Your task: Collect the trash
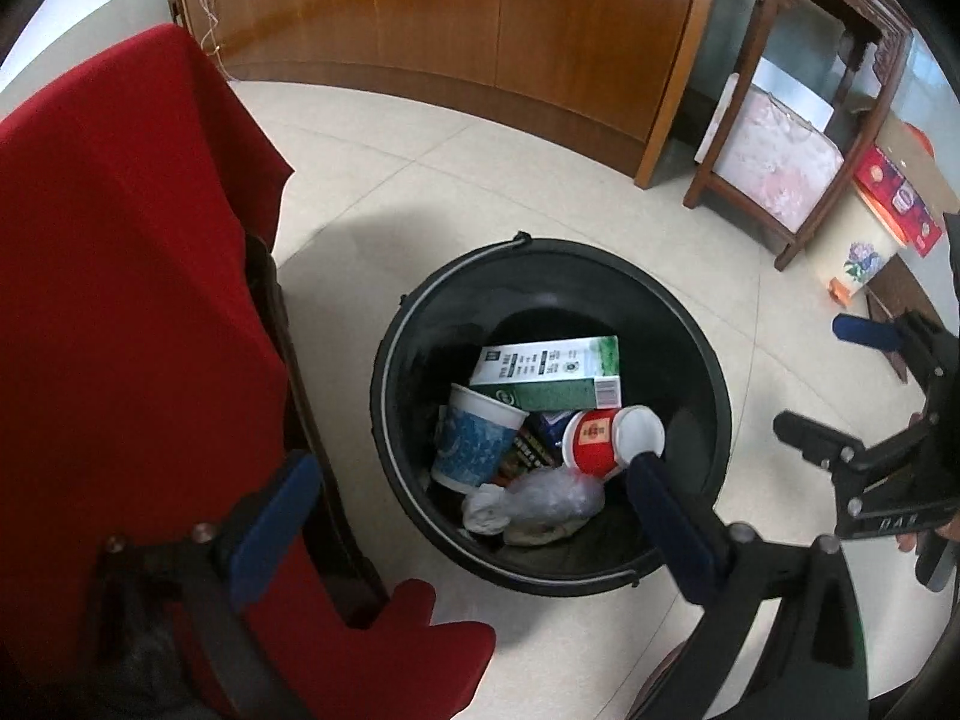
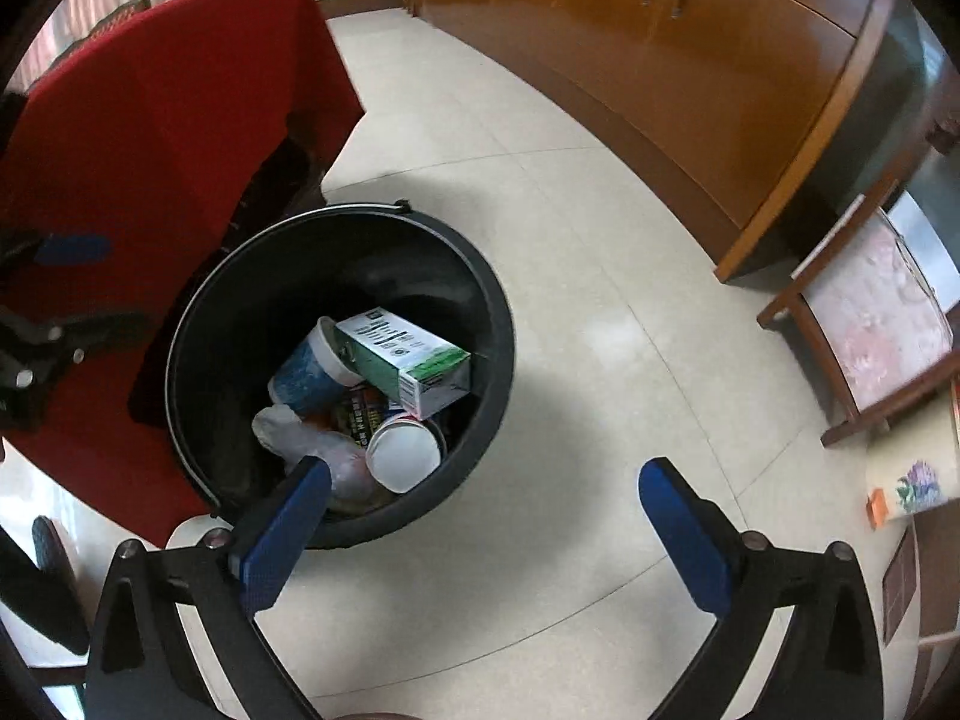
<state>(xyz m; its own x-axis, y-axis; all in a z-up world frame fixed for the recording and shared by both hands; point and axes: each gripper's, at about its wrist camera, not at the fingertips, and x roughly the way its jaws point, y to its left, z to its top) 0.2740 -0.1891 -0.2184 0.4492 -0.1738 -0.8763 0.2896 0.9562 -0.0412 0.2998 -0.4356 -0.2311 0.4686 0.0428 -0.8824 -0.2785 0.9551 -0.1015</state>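
Observation:
A black bucket (image 1: 708,420) stands on the tiled floor and holds trash: a green-and-white carton (image 1: 543,375), a blue paper cup (image 1: 474,444), a red-and-white cup (image 1: 606,438) and a crumpled clear plastic bag (image 1: 534,501). The bucket (image 2: 492,324) with the carton (image 2: 408,360), blue cup (image 2: 309,372) and a white cup bottom (image 2: 403,456) also shows in the right wrist view. My left gripper (image 1: 468,480) is open and empty above the bucket. My right gripper (image 2: 486,480) is open and empty above the bucket's near rim, and shows at the right in the left wrist view (image 1: 840,372).
A table with a red cloth (image 1: 120,240) stands left of the bucket. Wooden cabinets (image 1: 480,30) line the far wall. A wooden chair with a pink cushion (image 1: 774,162) and a red box (image 1: 897,198) stand at the right.

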